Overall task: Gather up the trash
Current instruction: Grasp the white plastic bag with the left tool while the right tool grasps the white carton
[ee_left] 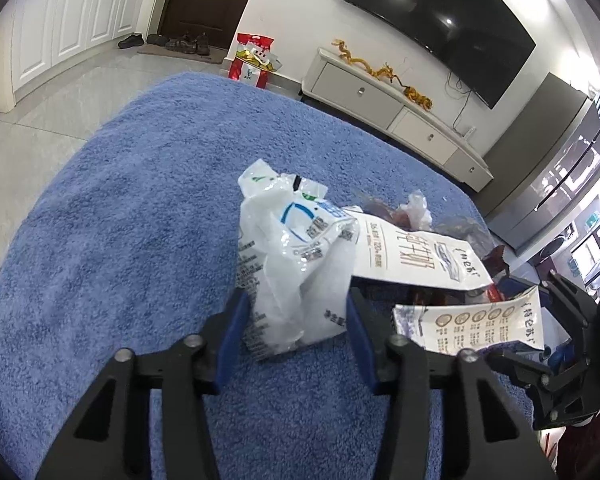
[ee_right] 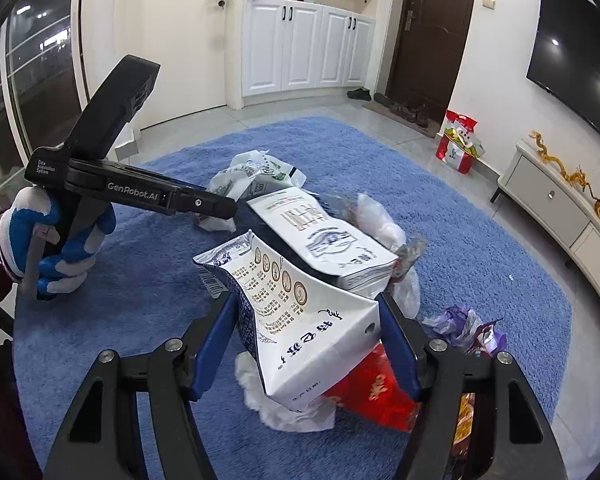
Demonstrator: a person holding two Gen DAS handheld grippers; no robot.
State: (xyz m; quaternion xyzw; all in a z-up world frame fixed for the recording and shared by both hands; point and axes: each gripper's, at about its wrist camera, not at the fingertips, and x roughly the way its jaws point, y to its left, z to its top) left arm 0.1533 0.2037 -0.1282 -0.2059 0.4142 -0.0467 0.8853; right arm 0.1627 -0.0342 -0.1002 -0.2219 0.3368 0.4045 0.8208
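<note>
The right gripper [ee_right: 306, 340] has its fingers [ee_right: 216, 344] squeezed on the near end of a squashed milk carton [ee_right: 300, 320], whose long side points away over the trash pile on the blue rug [ee_right: 140, 320]. The left gripper [ee_left: 296, 332] has its fingers spread wide around a crumpled white plastic bag [ee_left: 296, 264], maybe not pinching it yet. I see no bin for the trash.

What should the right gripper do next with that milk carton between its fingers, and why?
Probably lift it. The right gripper has a finger on each side of the crushed milk carton, apparently gripped, though it lies over the tissue and red wrapper on the blue rug. A short raise would free it from the pile.
</note>
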